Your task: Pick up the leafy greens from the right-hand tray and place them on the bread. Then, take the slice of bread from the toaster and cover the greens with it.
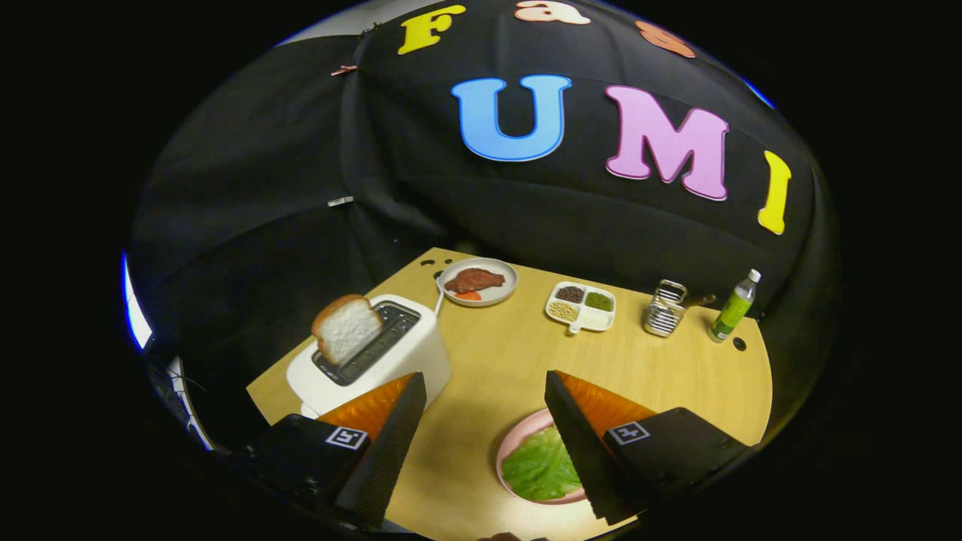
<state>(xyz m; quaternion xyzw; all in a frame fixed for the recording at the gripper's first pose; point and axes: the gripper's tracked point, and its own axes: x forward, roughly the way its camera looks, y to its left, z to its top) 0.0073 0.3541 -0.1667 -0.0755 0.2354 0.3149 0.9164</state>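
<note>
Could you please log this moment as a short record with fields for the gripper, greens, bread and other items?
gripper: gripper open, fingers empty above the wooden table
greens: green lettuce leaf on pink plate, partly behind one finger
bread: white bread slice upright in white toaster
other items: meat plate, divided seed dish, wire rack, green bottle

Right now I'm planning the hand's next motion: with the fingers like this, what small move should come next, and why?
Probably swing toward the toaster and reach for the bread slice. The leafy greens already lie on the pink plate between the fingers, the gripper is open and holds nothing, and the slice stands tilted out of the slot, beyond the left finger.
</note>
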